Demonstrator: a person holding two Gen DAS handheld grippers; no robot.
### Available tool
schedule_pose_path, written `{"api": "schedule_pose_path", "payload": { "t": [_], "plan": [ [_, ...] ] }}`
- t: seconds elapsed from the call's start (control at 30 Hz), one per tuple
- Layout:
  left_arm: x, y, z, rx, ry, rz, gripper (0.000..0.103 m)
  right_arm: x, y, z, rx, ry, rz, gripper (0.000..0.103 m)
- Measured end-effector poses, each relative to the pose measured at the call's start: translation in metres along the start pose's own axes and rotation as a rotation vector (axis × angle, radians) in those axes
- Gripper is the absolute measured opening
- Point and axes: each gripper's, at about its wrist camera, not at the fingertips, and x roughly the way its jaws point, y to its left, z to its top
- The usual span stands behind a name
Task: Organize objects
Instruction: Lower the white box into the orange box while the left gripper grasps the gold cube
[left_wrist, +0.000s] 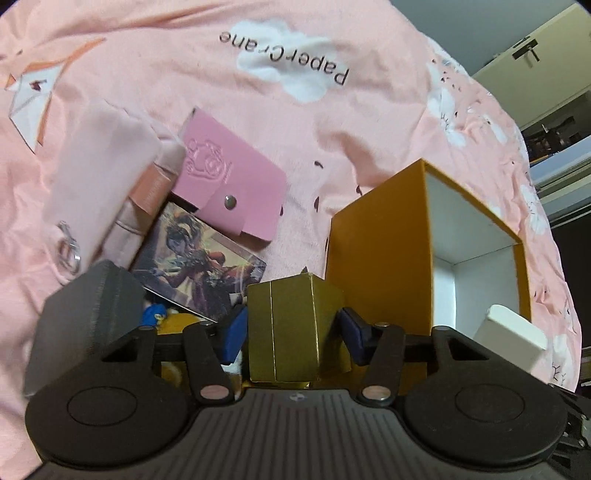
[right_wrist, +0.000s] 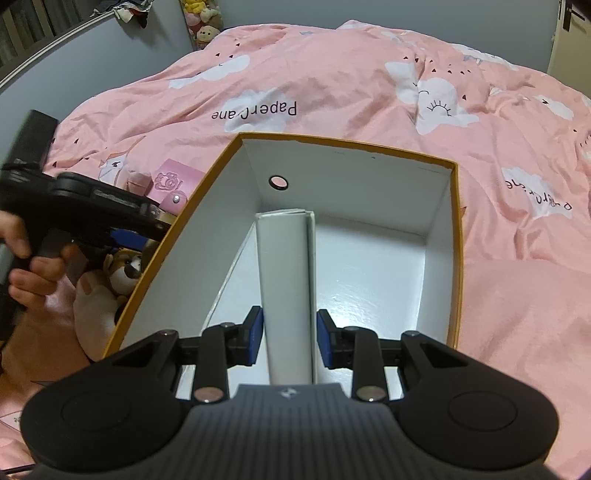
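Note:
My left gripper (left_wrist: 291, 330) is shut on a small gold box (left_wrist: 291, 328), held just left of the orange box (left_wrist: 380, 254) with a white inside. My right gripper (right_wrist: 290, 334) is shut on a long white box (right_wrist: 286, 288) and holds it inside the orange box (right_wrist: 456, 258), its far end near the back wall. That white box shows in the left wrist view (left_wrist: 511, 332) at the orange box's opening. A pink snap wallet (left_wrist: 229, 181), a picture card box (left_wrist: 199, 258) and a pale pink pouch (left_wrist: 103, 184) lie on the bed to the left.
Everything rests on a pink "PaperCrane" duvet (right_wrist: 369, 92). A dark grey case (left_wrist: 81, 317) and a small blue toy (left_wrist: 153, 314) sit by my left gripper. A plush dog (right_wrist: 123, 271) lies left of the orange box. Plush toys (right_wrist: 203, 22) and a cabinet (left_wrist: 535, 74) stand behind the bed.

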Motion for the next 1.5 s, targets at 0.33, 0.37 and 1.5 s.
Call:
{"api": "schedule_pose_path", "payload": {
  "t": [0.33, 0.37, 1.5],
  "plan": [
    [-0.063, -0.016, -0.003, 0.076, -0.103, -0.069, 0.061, -0.007, 0.017, -0.001, -0.163, 0.016, 0.019, 0.032],
    [-0.071, -0.021, -0.004, 0.097, -0.112, -0.08, 0.061, -0.008, 0.022, 0.0, -0.211, 0.025, 0.019, 0.032],
    [-0.061, -0.075, 0.039, 0.275, -0.13, -0.121, 0.061, 0.162, 0.078, -0.003, -1.316, -0.063, -0.551, 0.032]
  ]
}}
